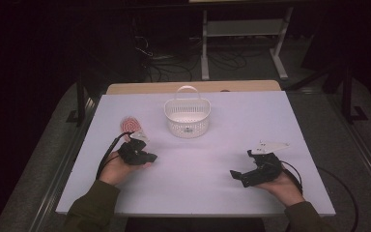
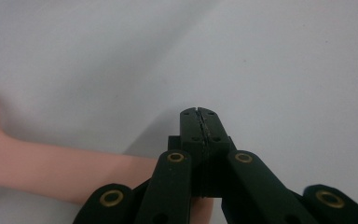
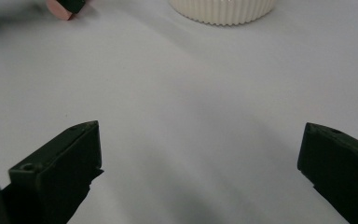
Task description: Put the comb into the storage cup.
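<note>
A person seated at the white table (image 1: 270, 116) works two hand-held tools. The left claw (image 2: 199, 112), jaws pressed fully together with nothing between their tips, lies over the handle of a pink hairbrush (image 1: 131, 125), which rests flat on the table's left half, its bristled head pointing toward the far-left edge. In the left gripper view the pink handle (image 2: 65, 172) runs under the linkage and behind the closed tips, so the claw seems to be resting on or beside the brush, not gripping it. The right claw (image 1: 239, 175) sits low on the near-right side, jaws spread wide and empty, apparently parked out of the way. A white perforated basket (image 1: 187, 116) with an upright handle stands at centre-back, well apart from both hands and likely the brush's destination. Bare table lies between brush and basket; the brush is nearer the left edge than anything else.
</note>
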A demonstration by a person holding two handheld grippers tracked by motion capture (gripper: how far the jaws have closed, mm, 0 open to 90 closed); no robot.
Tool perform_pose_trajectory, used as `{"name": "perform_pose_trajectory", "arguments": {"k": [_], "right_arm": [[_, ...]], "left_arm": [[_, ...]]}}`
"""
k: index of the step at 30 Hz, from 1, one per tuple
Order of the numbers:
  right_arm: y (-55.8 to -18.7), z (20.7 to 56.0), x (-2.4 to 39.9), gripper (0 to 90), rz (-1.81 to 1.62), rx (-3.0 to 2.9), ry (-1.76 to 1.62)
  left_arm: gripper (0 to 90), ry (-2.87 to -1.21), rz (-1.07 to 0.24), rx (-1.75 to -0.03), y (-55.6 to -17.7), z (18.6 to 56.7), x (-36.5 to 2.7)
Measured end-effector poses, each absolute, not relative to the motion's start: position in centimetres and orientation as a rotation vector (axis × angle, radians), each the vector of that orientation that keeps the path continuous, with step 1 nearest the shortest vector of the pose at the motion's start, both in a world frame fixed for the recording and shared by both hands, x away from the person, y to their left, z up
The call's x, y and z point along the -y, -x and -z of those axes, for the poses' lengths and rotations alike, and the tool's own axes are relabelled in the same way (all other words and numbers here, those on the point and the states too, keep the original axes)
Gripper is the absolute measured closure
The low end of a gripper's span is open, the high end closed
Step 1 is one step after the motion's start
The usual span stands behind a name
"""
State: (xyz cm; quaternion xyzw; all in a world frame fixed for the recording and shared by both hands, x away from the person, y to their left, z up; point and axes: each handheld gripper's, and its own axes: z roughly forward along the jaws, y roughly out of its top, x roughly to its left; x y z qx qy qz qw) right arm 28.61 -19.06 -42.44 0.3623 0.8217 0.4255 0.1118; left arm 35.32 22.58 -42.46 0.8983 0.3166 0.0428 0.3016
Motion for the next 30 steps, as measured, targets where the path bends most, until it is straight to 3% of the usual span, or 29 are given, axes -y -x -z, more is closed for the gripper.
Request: {"name": "perform_pose_trajectory", "arguments": {"k": [30], "right_arm": [[-28.7, 42.5, 19.0, 0.0, -1.246, -2.412, -1.067]], "left_arm": [[90.0, -2.383, -0.111, -0.918, -33.3, 42.5, -26.7]]}}
